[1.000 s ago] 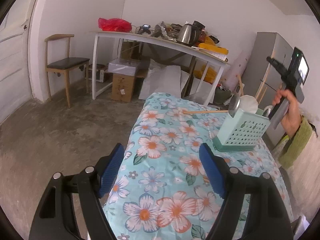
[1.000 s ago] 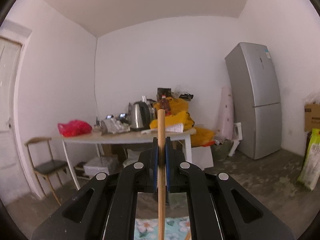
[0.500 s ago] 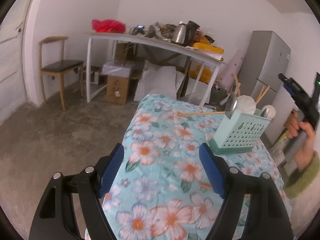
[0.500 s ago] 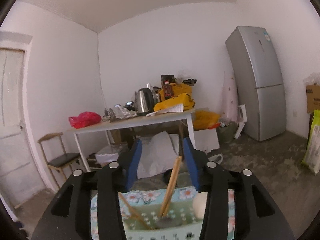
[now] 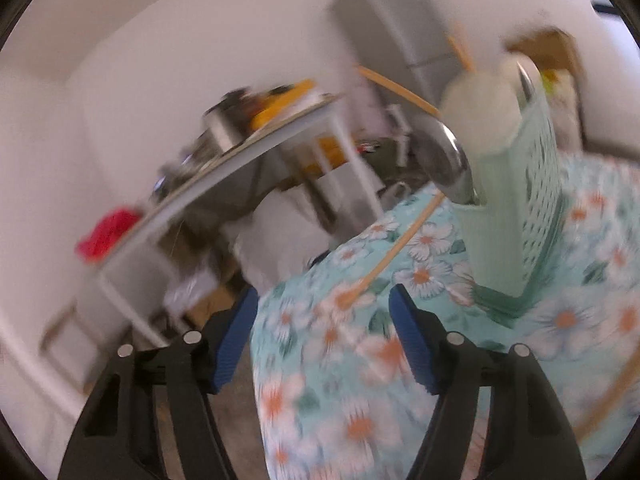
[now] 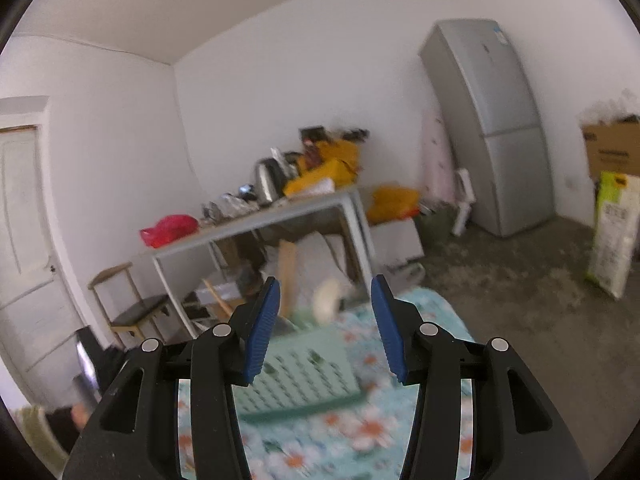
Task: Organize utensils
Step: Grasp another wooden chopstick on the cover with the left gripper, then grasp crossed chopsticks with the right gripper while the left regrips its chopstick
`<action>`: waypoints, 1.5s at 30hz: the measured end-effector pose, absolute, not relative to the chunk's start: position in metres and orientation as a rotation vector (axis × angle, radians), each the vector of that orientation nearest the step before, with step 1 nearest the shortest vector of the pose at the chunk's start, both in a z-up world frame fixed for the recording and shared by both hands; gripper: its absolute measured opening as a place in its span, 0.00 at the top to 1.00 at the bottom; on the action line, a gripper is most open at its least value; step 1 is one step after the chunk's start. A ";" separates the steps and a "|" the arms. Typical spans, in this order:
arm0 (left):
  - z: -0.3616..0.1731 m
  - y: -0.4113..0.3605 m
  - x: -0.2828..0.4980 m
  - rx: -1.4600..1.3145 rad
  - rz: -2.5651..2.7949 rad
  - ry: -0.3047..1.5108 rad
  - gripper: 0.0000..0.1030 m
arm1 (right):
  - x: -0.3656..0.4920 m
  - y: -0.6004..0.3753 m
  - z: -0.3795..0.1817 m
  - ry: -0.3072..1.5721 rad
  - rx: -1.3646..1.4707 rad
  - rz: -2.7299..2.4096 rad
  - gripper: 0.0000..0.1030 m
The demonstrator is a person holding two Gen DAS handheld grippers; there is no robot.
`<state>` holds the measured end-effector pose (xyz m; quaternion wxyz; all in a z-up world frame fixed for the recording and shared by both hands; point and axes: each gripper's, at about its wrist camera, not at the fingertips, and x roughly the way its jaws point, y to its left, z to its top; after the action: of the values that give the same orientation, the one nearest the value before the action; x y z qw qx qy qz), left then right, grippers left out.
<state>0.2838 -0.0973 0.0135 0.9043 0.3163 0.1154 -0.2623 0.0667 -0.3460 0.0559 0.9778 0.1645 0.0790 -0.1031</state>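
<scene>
Released wooden chopstick now in perforated caddy

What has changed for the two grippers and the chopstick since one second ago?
The right gripper let go of the chopstick it clamped, and its jaws now stand open and empty above the green holder. The left gripper swung toward the holder; its jaws are closing, empty. The holder stayed on the tablecloth.

On the counter stands the utensil basket, and in it stand a ladle, a spoon and chopsticks. One chopstick lies on the counter left of the basket. Behind the counter is a long table with a kettle on it; a chair is at its left, a fridge at its right.
</scene>
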 end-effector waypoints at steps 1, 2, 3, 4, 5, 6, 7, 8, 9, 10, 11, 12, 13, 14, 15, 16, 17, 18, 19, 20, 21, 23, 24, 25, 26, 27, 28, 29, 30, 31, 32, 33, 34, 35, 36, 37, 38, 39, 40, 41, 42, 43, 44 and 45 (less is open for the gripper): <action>0.010 -0.102 0.291 0.672 -0.565 0.231 0.37 | 0.065 -0.350 0.053 0.169 0.346 -0.224 0.55; 0.004 -0.109 0.300 0.694 -0.593 0.226 0.38 | 0.063 -0.355 0.047 0.180 0.365 -0.246 0.55; -0.001 -0.113 0.307 0.709 -0.612 0.226 0.40 | 0.063 -0.360 0.043 0.190 0.381 -0.267 0.55; -0.008 -0.119 0.316 0.738 -0.638 0.226 0.41 | 0.061 -0.363 0.041 0.195 0.390 -0.276 0.55; -0.016 -0.125 0.326 0.774 -0.659 0.228 0.43 | 0.061 -0.367 0.037 0.204 0.407 -0.291 0.55; -0.021 -0.128 0.333 0.798 -0.677 0.232 0.46 | 0.062 -0.371 0.034 0.212 0.420 -0.302 0.54; -0.027 -0.134 0.342 0.833 -0.699 0.237 0.47 | 0.062 -0.374 0.031 0.220 0.428 -0.312 0.54; -0.031 -0.137 0.348 0.854 -0.716 0.240 0.49 | 0.065 -0.376 0.029 0.228 0.432 -0.320 0.54; -0.034 -0.140 0.353 0.871 -0.735 0.243 0.51 | 0.065 -0.377 0.028 0.233 0.434 -0.325 0.54; -0.036 -0.144 0.359 0.887 -0.751 0.244 0.53 | 0.068 -0.378 0.025 0.243 0.434 -0.332 0.54; -0.038 -0.148 0.365 0.902 -0.767 0.248 0.57 | 0.068 -0.379 0.022 0.248 0.434 -0.335 0.54; -0.040 -0.151 0.369 0.910 -0.778 0.259 0.64 | 0.069 -0.379 0.020 0.255 0.432 -0.336 0.54; -0.040 -0.153 0.373 0.915 -0.785 0.267 0.68 | 0.071 -0.378 0.018 0.262 0.432 -0.335 0.54; -0.042 -0.155 0.377 0.926 -0.795 0.277 0.76 | 0.072 -0.377 0.016 0.266 0.431 -0.334 0.54; -0.043 -0.155 0.379 0.934 -0.804 0.285 0.86 | 0.072 -0.377 0.014 0.269 0.431 -0.334 0.54; -0.044 -0.155 0.381 0.936 -0.808 0.289 0.89 | 0.070 -0.377 0.013 0.271 0.431 -0.334 0.54; -0.044 -0.155 0.381 0.937 -0.811 0.285 0.90 | 0.070 -0.376 0.011 0.272 0.430 -0.334 0.55; -0.044 -0.154 0.381 0.941 -0.814 0.282 0.91 | 0.070 -0.376 0.011 0.274 0.430 -0.335 0.55; -0.044 -0.151 0.378 0.952 -0.818 0.275 0.92 | 0.069 -0.377 0.010 0.275 0.432 -0.336 0.55; -0.043 -0.148 0.376 0.963 -0.819 0.270 0.93 | 0.068 -0.377 0.009 0.275 0.437 -0.335 0.55; -0.043 -0.146 0.375 0.972 -0.817 0.270 0.93 | 0.066 -0.377 0.010 0.276 0.441 -0.334 0.55; -0.043 -0.137 0.366 1.009 -0.810 0.286 0.94 | 0.064 -0.375 0.010 0.281 0.446 -0.331 0.56; -0.043 -0.132 0.360 1.025 -0.806 0.301 0.94 | 0.063 -0.374 0.010 0.284 0.448 -0.330 0.56; -0.041 -0.127 0.354 1.029 -0.803 0.322 0.94 | 0.062 -0.373 0.011 0.287 0.448 -0.328 0.56; -0.039 -0.121 0.351 1.024 -0.798 0.348 0.94 | 0.061 -0.371 0.012 0.292 0.446 -0.323 0.57; -0.036 -0.114 0.346 1.013 -0.786 0.382 0.94 | 0.059 -0.368 0.013 0.298 0.441 -0.321 0.58; -0.032 -0.106 0.343 1.002 -0.767 0.425 0.94 | 0.059 -0.366 0.015 0.305 0.434 -0.320 0.58; -0.028 -0.097 0.339 0.983 -0.752 0.464 0.94 | 0.057 -0.361 0.015 0.317 0.421 -0.315 0.59; -0.022 -0.086 0.334 0.942 -0.735 0.519 0.94 | 0.056 -0.356 0.016 0.331 0.410 -0.300 0.60; -0.020 -0.078 0.328 0.912 -0.726 0.558 0.94 | 0.056 -0.353 0.015 0.347 0.403 -0.281 0.60; -0.015 -0.066 0.320 0.861 -0.713 0.614 0.94 | 0.058 -0.346 0.013 0.387 0.390 -0.244 0.60; -0.014 -0.056 0.308 0.824 -0.705 0.655 0.94 | 0.061 -0.339 0.008 0.436 0.375 -0.204 0.60; -0.015 -0.047 0.294 0.798 -0.698 0.682 0.94 | 0.067 -0.330 0.002 0.506 0.354 -0.151 0.59; -0.014 -0.040 0.282 0.767 -0.688 0.714 0.94 | 0.074 -0.324 -0.004 0.568 0.335 -0.111 0.59; -0.013 -0.032 0.269 0.721 -0.679 0.752 0.94 | 0.081 -0.314 -0.013 0.644 0.310 -0.073 0.59; -0.013 -0.026 0.258 0.676 -0.676 0.783 0.94 | 0.091 -0.302 -0.026 0.738 0.283 -0.015 0.59; -0.011 -0.020 0.245 0.615 -0.672 0.815 0.94 | 0.098 -0.292 -0.034 0.796 0.265 0.030 0.59; -0.011 -0.015 0.233 0.543 -0.663 0.847 0.94 | 0.103 -0.285 -0.041 0.829 0.252 0.062 0.59; -0.009 -0.011 0.221 0.475 -0.656 0.880 0.94 | 0.109 -0.275 -0.049 0.864 0.237 0.111 0.59; -0.008 -0.007 0.211 0.408 -0.657 0.903 0.95 | 0.113 -0.269 -0.054 0.884 0.222 0.138 0.60; -0.007 -0.004 0.198 0.319 -0.660 0.925 0.94 | 0.118 -0.261 -0.057 0.900 0.194 0.152 0.60; -0.005 -0.002 0.189 0.241 -0.663 0.946 0.95 | 0.123 -0.255 -0.059 0.905 0.162 0.156 0.60; -0.005 0.000 0.179 0.174 -0.663 0.967 0.95 | 0.125 -0.251 -0.059 0.906 0.145 0.168 0.60; -0.005 0.002 0.169 0.094 -0.666 0.992 0.95 | 0.128 -0.248 -0.059 0.910 0.135 0.178 0.60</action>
<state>0.1687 0.0017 -0.0054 0.8257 0.0442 0.4668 -0.3135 0.1283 -0.2479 -0.0592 0.8923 0.0651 0.4384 0.0857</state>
